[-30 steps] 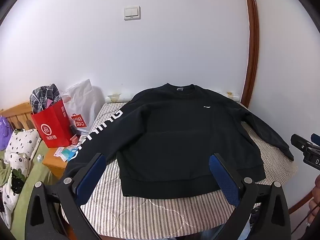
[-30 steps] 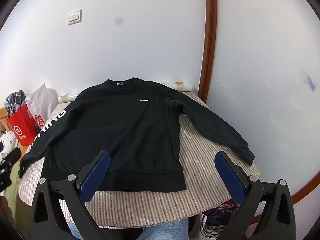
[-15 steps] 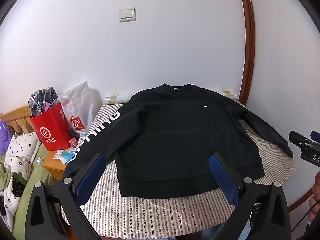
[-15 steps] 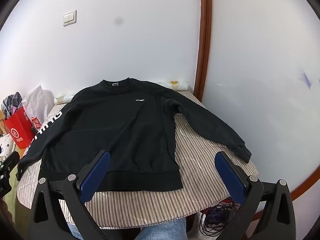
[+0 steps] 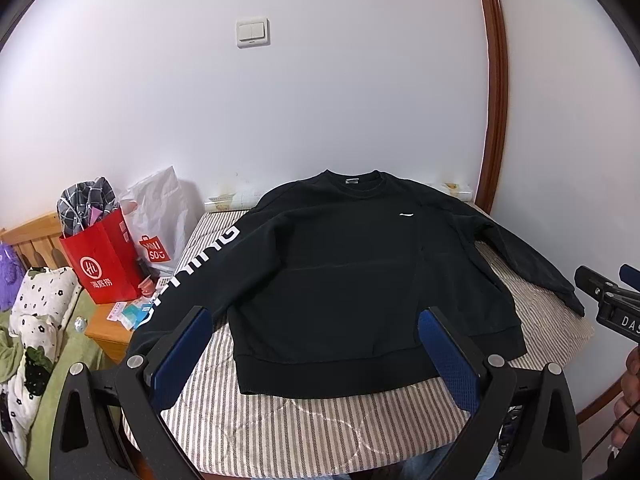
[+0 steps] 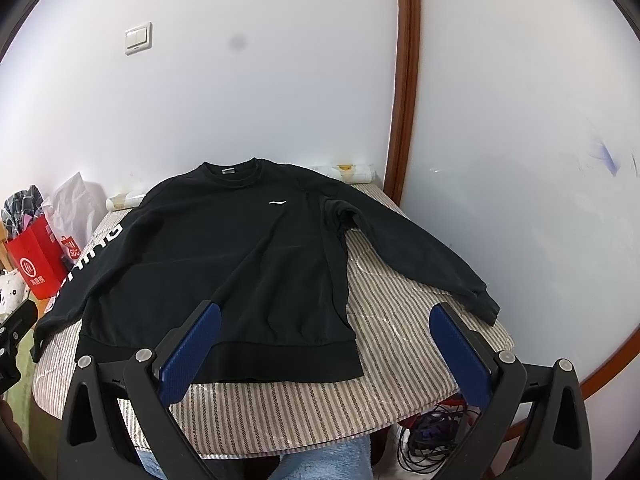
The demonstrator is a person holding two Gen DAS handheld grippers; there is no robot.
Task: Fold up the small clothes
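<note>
- Black sweater (image 5: pixel 360 276) flat on the striped table (image 6: pixel 400 364), front up, neck toward the wall.
- Both sleeves spread out from the sweater: the one with white letters (image 5: pixel 192 280) hanging off the table edge toward the red bag (image 5: pixel 100 264), the plain one (image 6: pixel 420 256) lying on the stripes.
- No fold made yet, so all the folding left to do.
- Left gripper (image 5: pixel 316 360) wide apart, empty, up above the sweater's bottom hem.
- Right gripper (image 6: pixel 324 356) wide apart too, empty, near the same hem, not touching.
- Likely first job: sleeves in, then bottom up.
</note>
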